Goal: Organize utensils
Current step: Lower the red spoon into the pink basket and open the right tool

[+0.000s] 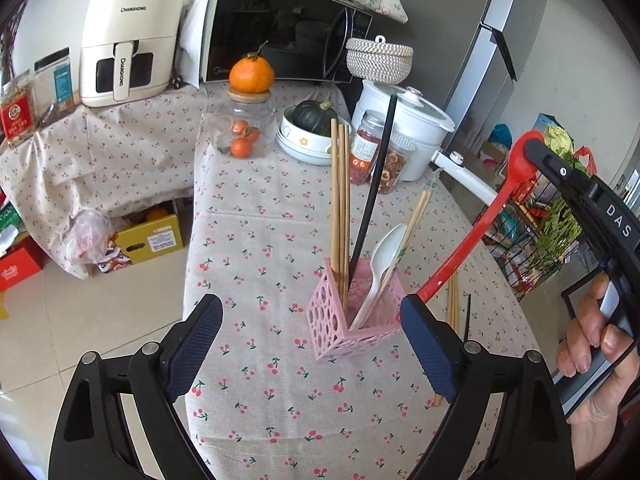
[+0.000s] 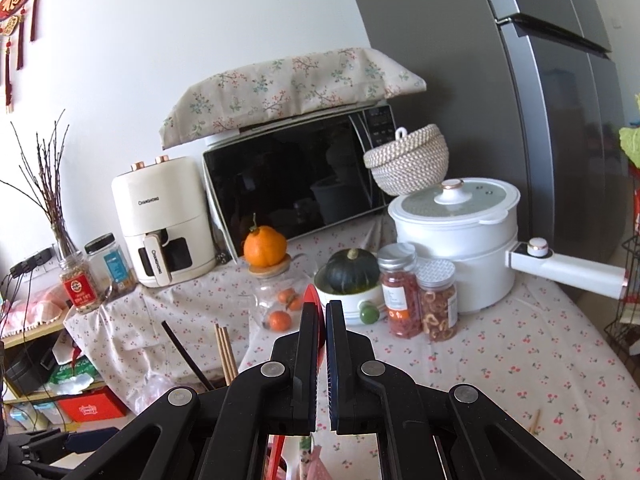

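Observation:
A pink perforated holder (image 1: 340, 324) stands on the cherry-print table. It holds wooden chopsticks (image 1: 340, 200), a black chopstick (image 1: 378, 184), a white spoon (image 1: 380, 268) and a wrapped pair of chopsticks. My left gripper (image 1: 310, 340) is open, its fingers wide on either side of the holder and clear of it. My right gripper (image 2: 322, 308) is shut on the bowl of a red spoon (image 2: 311, 300). In the left wrist view the red spoon (image 1: 472, 240) slants down from the right gripper (image 1: 534, 150) toward the holder's right side.
Loose wooden chopsticks (image 1: 454, 304) and a black one (image 1: 467, 320) lie on the table right of the holder. Behind stand a glass jar with oranges (image 1: 242, 128), a bowl with a squash (image 1: 312, 136), two snack jars (image 1: 372, 148), a white pot (image 1: 404, 120), a microwave (image 2: 296, 184) and an air fryer (image 2: 164, 220).

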Action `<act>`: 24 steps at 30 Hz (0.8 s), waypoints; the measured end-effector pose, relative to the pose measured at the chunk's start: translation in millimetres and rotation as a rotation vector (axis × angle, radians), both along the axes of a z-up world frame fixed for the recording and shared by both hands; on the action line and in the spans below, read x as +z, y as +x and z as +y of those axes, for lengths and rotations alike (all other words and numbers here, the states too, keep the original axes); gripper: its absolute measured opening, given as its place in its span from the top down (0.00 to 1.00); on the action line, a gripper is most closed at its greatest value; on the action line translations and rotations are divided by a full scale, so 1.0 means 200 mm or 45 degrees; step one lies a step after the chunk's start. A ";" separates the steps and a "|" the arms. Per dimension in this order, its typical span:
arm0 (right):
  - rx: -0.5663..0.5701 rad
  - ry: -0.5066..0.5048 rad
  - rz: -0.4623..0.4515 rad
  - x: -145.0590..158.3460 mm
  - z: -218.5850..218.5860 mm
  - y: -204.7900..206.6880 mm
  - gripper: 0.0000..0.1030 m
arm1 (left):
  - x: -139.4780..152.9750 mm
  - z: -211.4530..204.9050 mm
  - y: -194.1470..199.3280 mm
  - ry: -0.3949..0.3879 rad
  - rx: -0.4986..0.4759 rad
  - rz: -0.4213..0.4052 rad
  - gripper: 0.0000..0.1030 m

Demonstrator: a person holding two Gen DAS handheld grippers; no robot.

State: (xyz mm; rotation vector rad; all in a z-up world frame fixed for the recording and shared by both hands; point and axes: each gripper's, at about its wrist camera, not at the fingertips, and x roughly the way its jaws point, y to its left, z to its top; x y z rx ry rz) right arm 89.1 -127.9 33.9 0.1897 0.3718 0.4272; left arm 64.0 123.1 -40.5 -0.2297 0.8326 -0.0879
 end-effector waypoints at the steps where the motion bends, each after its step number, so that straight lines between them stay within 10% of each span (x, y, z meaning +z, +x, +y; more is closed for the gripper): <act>1: -0.002 -0.008 -0.009 0.00 0.02 0.00 0.97 | -0.01 0.00 0.00 0.005 -0.005 0.011 0.09; 24: 0.073 -0.067 0.241 -0.24 0.19 0.14 0.85 | -0.09 -0.07 -0.01 0.079 -0.077 0.114 0.04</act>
